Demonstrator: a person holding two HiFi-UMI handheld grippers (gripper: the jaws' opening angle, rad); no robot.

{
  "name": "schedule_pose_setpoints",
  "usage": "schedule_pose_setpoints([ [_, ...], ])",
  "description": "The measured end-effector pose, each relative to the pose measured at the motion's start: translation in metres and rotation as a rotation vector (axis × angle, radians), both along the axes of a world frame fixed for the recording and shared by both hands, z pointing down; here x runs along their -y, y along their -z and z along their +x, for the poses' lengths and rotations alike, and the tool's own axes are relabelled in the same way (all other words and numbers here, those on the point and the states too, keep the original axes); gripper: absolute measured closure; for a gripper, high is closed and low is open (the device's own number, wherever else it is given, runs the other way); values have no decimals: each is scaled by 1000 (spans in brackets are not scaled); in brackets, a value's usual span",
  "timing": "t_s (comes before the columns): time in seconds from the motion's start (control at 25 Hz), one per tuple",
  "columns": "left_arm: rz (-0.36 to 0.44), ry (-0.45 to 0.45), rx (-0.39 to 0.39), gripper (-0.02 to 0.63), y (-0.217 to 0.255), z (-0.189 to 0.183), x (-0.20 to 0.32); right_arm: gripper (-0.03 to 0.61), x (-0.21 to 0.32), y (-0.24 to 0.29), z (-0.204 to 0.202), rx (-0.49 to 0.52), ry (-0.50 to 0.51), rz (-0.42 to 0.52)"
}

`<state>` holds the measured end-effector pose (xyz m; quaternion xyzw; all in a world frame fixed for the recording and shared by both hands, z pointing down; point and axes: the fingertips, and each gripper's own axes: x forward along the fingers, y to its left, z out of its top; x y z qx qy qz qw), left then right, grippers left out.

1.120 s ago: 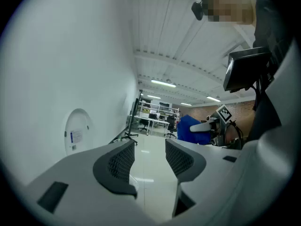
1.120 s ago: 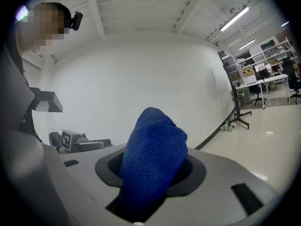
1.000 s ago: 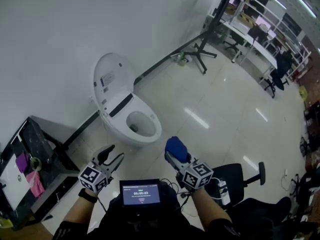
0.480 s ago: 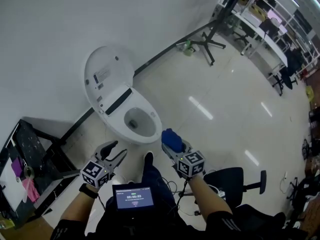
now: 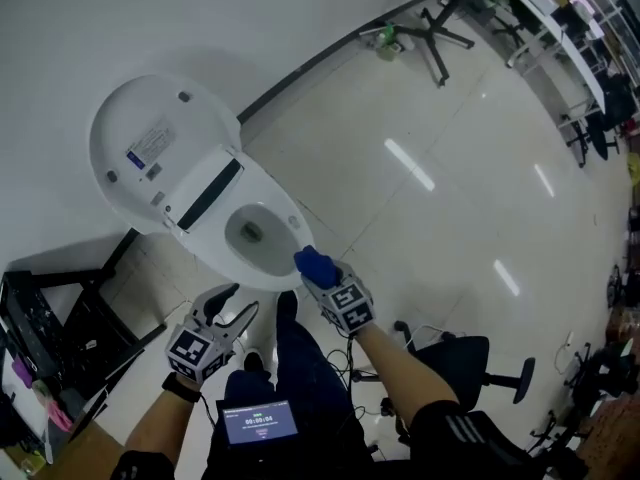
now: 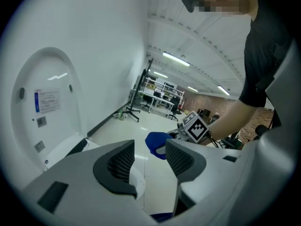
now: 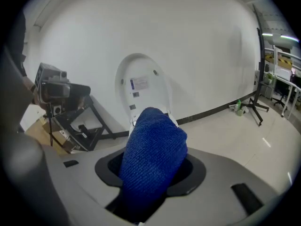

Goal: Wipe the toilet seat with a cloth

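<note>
A white toilet (image 5: 215,228) stands against the wall with its lid (image 5: 150,148) raised and its seat rim (image 5: 290,230) exposed. My right gripper (image 5: 312,265) is shut on a folded blue cloth (image 5: 314,264) (image 7: 151,149) (image 6: 157,142), held just over the near right edge of the seat. My left gripper (image 5: 230,306) (image 6: 146,157) is open and empty, a little below the bowl's front and apart from it. In the right gripper view the cloth hides most of the bowl; the lid (image 7: 143,93) shows behind it.
A black rack (image 5: 45,343) stands at the left by the wall. A black office chair (image 5: 470,363) sits behind my right arm. The person's legs and a tablet (image 5: 258,423) are below. A stand base (image 5: 440,28) and desks lie far right.
I have moved closer to the toilet, which now looms larger. The right gripper has carried the blue cloth forward to the seat's near edge. The left gripper stays open.
</note>
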<state>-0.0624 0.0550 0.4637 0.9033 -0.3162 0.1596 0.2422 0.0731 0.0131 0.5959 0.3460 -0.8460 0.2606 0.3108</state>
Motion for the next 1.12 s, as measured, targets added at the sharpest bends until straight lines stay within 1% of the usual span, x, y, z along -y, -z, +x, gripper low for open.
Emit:
schedule_pose_setpoints([
  [0.12, -32, 0, 6, 402, -33, 20, 28, 370, 22, -53, 0, -49, 88, -59],
  [0.2, -42, 2, 13, 402, -59, 29, 43, 371, 34, -99, 4, -90, 143, -85],
  [0.36, -97, 39, 6, 402, -105, 40, 66, 370, 50, -187, 9, -151, 223, -125],
  [0.44, -135, 66, 2, 402, -123, 42, 71, 370, 51, -218, 10, -187, 268, -129],
  [0.52, -165, 83, 4, 402, -139, 41, 73, 371, 52, -243, 10, -228, 319, -110],
  [0.68, -200, 107, 5, 402, -161, 38, 76, 370, 50, -280, 7, -288, 415, -73],
  [0.8, -211, 119, 1, 402, -169, 39, 76, 371, 38, -300, 8, -315, 469, -93],
  [0.92, -224, 128, -8, 402, -173, 41, 75, 371, 29, -308, 10, -315, 472, -96],
  [1.12, -221, 115, -11, 402, -175, 46, 70, 371, 11, -308, 14, -330, 450, -114],
])
